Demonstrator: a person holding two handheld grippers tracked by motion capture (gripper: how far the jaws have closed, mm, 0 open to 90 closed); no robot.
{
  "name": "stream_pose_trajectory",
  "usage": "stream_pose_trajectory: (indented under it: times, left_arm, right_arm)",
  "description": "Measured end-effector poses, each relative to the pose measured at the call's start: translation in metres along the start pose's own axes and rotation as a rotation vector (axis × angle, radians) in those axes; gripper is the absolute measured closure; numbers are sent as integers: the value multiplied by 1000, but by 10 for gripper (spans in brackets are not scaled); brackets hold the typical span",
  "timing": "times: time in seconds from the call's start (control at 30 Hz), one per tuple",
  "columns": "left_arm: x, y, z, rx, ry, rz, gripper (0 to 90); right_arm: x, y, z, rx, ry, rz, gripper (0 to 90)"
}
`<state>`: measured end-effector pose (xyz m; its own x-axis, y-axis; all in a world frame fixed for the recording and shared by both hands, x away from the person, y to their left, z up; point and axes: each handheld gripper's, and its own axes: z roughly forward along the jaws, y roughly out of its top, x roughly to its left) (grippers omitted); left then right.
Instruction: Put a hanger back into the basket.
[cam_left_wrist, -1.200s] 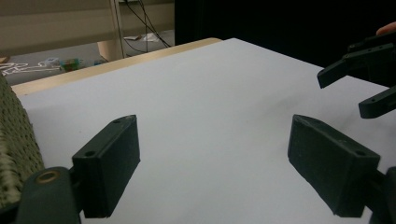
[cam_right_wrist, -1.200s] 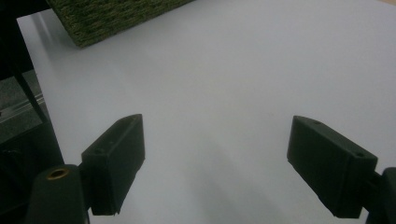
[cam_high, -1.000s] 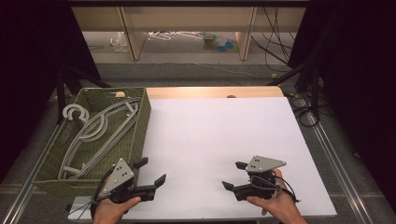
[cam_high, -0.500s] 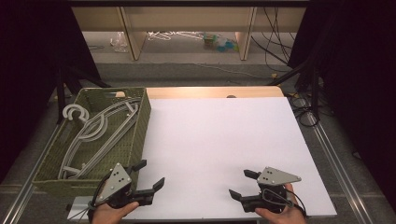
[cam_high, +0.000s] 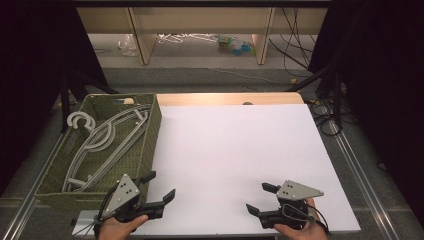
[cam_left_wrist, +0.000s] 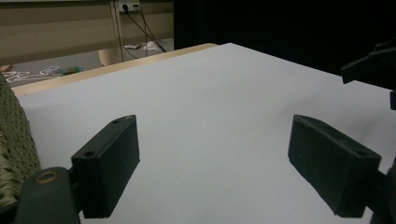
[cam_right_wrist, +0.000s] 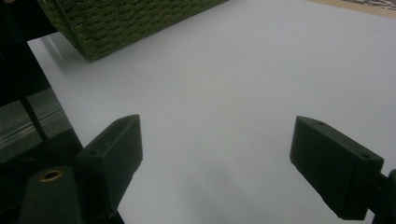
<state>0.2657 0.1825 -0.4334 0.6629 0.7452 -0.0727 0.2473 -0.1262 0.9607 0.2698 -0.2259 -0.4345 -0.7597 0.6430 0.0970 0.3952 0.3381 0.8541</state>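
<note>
Both jaws wide apart, empty | left gripper (cam_high: 161, 187) just beside basket (cam_high: 148, 145) | reach over rim, pinch one hanger (cam_high: 102, 142) cleanly | right gripper (cam_high: 259, 199) well clear of basket, ready to steady.

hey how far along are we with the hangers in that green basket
Nothing looks done yet: the grey hangers all lie in the green basket, and the white table is bare. Nothing is in hand: the left gripper and right gripper are open and empty near the table's front edge. Reaching in and lifting them out is left.
</note>
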Motion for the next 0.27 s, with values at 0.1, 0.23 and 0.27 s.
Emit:
stream_pose_trajectory:
  times: [0.1, 0.23, 0.27]
  left_arm:
    - [0, 0, 0, -4, 0, 0, 165]
    - [0, 1, -1, -4, 1, 0, 165]
    - [0, 0, 0, -4, 0, -1, 165]
  right_arm:
    - [0, 0, 0, -1, 0, -1, 178]
    - [0, 0, 0, 1, 2, 4, 178]
    - [0, 0, 0, 2, 2, 4, 178]
